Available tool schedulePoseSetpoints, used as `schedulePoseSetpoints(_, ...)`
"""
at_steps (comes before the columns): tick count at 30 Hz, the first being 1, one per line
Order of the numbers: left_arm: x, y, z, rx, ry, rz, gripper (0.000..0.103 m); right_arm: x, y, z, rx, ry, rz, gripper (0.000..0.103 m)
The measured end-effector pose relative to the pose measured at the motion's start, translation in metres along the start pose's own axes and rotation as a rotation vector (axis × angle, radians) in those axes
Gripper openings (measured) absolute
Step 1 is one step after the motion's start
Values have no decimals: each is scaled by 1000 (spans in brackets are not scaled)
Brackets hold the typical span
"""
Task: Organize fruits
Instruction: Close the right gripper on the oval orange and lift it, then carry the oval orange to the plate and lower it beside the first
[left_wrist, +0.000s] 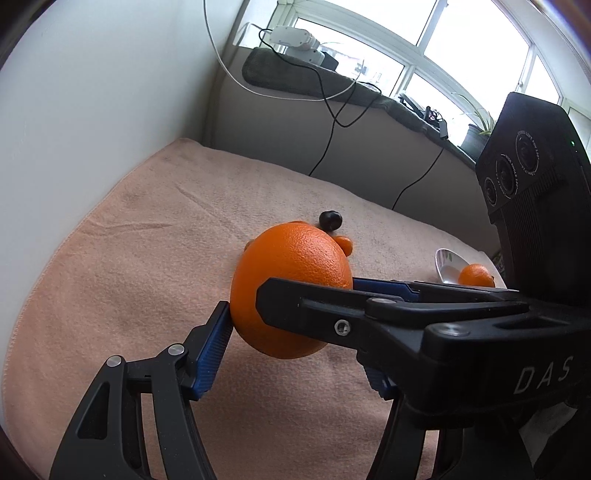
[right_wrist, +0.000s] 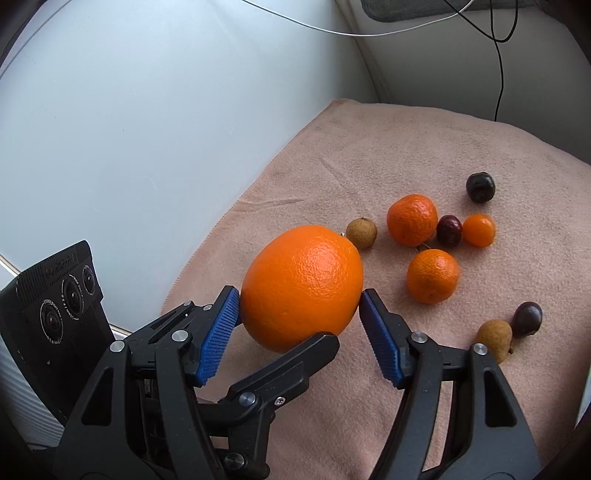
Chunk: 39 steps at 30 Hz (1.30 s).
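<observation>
Right wrist view gives us the nubby pink towel (right_wrist: 461, 387) spread over the surface. On it, in order of size, lie two dimpled mandarins (right_wrist: 412, 219), a smaller smooth orange fruit (right_wrist: 479, 229), two tan rough-skinned longans (right_wrist: 361, 232) and three glossy dark cherries (right_wrist: 480, 187). Left wrist view hides most of these behind the large pebbled orange (left_wrist: 291, 266), but it alone shows us a glossy white dish (left_wrist: 448, 264) holding another mandarin (left_wrist: 476, 275) at the towel's far edge. We see the right gripper (right_wrist: 299, 295) half spread, both ribbed blue pads (right_wrist: 221, 332) pressed to the orange's sides. The left gripper (left_wrist: 295, 332) clamps the same orange, one pad on its flank, its other finger crossing underneath.
</observation>
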<state>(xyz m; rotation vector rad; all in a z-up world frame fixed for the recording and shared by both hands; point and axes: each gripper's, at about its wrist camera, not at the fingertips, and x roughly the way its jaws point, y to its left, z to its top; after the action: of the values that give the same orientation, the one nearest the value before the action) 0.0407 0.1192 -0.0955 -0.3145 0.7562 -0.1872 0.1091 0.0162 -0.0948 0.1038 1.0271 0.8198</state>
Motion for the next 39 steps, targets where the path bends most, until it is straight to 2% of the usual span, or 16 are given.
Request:
schedulePoseSetpoints(10, 10, -53, 8, 62, -3, -73, 64, -54, -31, -10, 38, -80, -61, 70)
schedulePoseSetpoints(24, 43, -136, 7, 151, 49, -181, 64, -131, -93, -37, 127, -150, -151, 70)
schedulePoseSetpoints(39, 66, -183, 2, 202, 96, -241, 63, -161, -141, -49, 188, -183, -206, 70)
